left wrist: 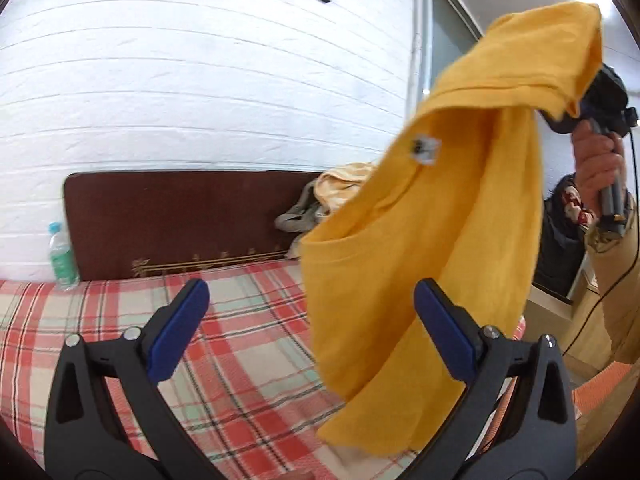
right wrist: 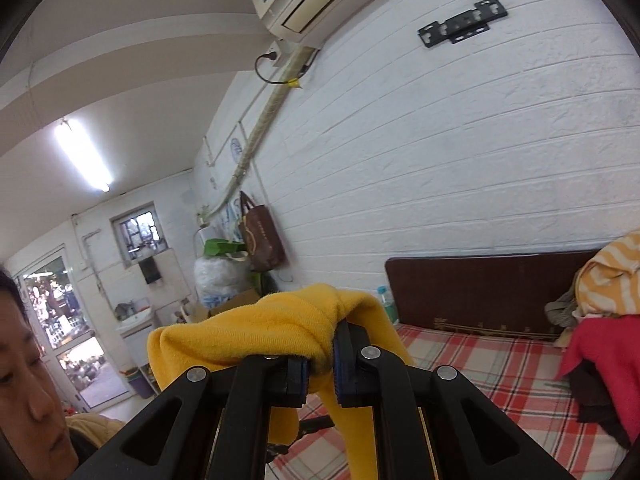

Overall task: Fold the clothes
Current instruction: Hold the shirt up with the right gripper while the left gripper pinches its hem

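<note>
A yellow T-shirt (left wrist: 436,216) hangs in the air above the bed, its neck label showing. My right gripper (left wrist: 580,110) holds it up by a bunched top edge, with a hand on the grip below. In the right wrist view the right gripper (right wrist: 320,360) is shut on the yellow T-shirt (right wrist: 260,328), and the cloth is pinched between the blue pads. My left gripper (left wrist: 311,285) stands open and wide in front of the shirt's lower left edge. Nothing is between its blue pads (left wrist: 180,328). The hanging cloth drapes just behind the right finger.
The bed has a red plaid sheet (left wrist: 240,360) and a dark brown headboard (left wrist: 180,220). A water bottle (left wrist: 62,256) stands at the headboard's left end. A pile of clothes (right wrist: 600,320) with a red garment lies at the bed's right. A white brick wall stands behind.
</note>
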### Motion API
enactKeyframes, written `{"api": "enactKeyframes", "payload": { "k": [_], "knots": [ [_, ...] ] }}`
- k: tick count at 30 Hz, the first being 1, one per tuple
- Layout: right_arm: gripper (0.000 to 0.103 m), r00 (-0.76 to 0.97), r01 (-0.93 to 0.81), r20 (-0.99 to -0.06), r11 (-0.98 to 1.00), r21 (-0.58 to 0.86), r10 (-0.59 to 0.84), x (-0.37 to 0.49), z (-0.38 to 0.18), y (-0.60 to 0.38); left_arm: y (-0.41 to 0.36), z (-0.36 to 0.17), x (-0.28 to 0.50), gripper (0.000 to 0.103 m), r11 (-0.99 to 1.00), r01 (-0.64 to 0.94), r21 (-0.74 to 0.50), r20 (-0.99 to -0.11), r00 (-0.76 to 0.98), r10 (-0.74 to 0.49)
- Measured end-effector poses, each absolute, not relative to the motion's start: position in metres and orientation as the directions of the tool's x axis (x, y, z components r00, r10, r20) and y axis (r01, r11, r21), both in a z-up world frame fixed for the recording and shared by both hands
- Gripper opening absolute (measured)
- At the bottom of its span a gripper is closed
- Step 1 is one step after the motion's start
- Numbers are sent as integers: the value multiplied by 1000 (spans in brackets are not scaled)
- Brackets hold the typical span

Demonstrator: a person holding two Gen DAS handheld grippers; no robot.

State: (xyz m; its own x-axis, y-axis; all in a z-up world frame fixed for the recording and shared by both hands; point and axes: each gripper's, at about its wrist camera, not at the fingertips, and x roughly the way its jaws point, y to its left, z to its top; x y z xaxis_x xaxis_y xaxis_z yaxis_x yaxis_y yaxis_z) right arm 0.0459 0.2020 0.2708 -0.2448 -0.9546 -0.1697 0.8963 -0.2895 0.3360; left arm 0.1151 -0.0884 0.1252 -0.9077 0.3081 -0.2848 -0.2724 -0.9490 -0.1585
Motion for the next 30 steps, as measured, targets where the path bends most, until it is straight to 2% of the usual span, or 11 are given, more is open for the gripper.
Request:
{"api": "enactKeyframes", "payload": {
  "k": [7,13,14,15,16,17,18,26,28,29,30],
  "knots": [
    [8,-185,928,-110,-210,309,-977,93,289,175,-119,101,116,103,-877,-381,-294,-312,-829,465],
    [8,-134,942,-22,-134,306,-991,119,297,174,-118,95,102,103,-843,-445,-302,-300,-795,527],
    [8,-135,940,-13,-132,313,-991,120,295,176,-119,95,104,95,-835,-459,-304,-293,-788,541],
    [9,-135,938,-4,-130,321,-991,120,293,178,-120,96,105,69,-826,-473,-306,-286,-782,554],
    [9,-138,934,1,-130,332,-990,118,289,181,-121,96,107,52,-817,-487,-308,-279,-775,567],
    [9,-140,930,6,-130,344,-990,115,284,184,-122,96,109,21,-808,-501,-310,-272,-768,580],
    [10,-146,922,2,-135,363,-989,109,277,187,-122,96,111,11,-801,-514,-307,-265,-762,590],
    [11,-204,835,-58,-204,510,-977,50,211,200,-122,103,144,6,-762,-591,-264,-204,-738,643],
    [11,-219,803,-59,-214,556,-974,33,191,207,-125,102,146,6,-784,-571,-245,-231,-751,619],
    [11,-232,787,-64,-226,573,-971,23,182,211,-124,97,142,8,-802,-549,-235,-260,-760,596],
    [11,-255,758,-78,-249,602,-964,11,168,219,-122,90,134,20,-820,-526,-228,-295,-765,572]
  ]
}}
